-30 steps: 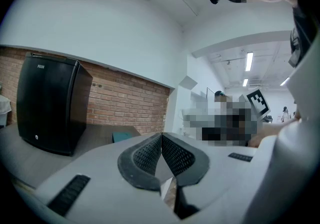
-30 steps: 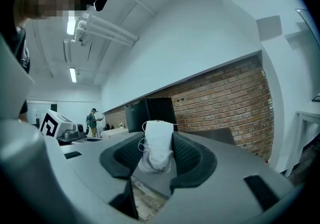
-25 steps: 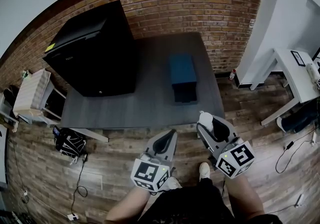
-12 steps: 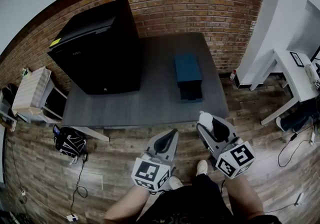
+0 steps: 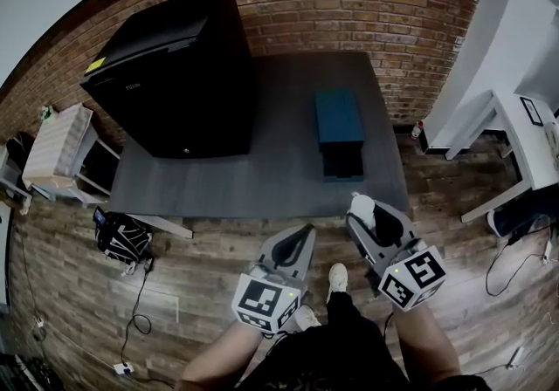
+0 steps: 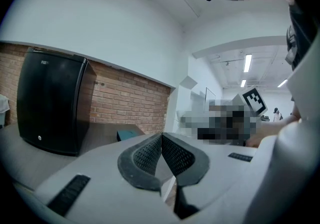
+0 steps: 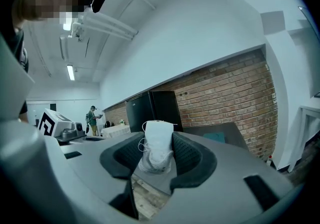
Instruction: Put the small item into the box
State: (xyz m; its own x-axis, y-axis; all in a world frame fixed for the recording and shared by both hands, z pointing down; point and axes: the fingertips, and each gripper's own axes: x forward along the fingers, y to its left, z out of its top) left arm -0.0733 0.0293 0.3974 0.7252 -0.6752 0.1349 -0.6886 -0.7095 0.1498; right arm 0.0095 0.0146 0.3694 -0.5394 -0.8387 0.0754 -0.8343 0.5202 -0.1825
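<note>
Fingers of right gripper (image 5: 372, 214) pinch white pouch (image 7: 158, 144); left gripper (image 6: 161, 141) fingers pressed together, empty

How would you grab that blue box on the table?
Probably by its two long sides, coming down from above: the teal box lies flat on the grey table, long and narrow, with bare tabletop along both sides.

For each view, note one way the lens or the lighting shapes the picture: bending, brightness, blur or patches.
Head view: the fisheye bows the brick wall into an arc, and the light is flat and even. Left gripper view: the ceiling strip lights burn bright, mosaic patches lie over the middle right, and the corners fall to black. Right gripper view: the white item is sharp, and the rim is dark.
</note>
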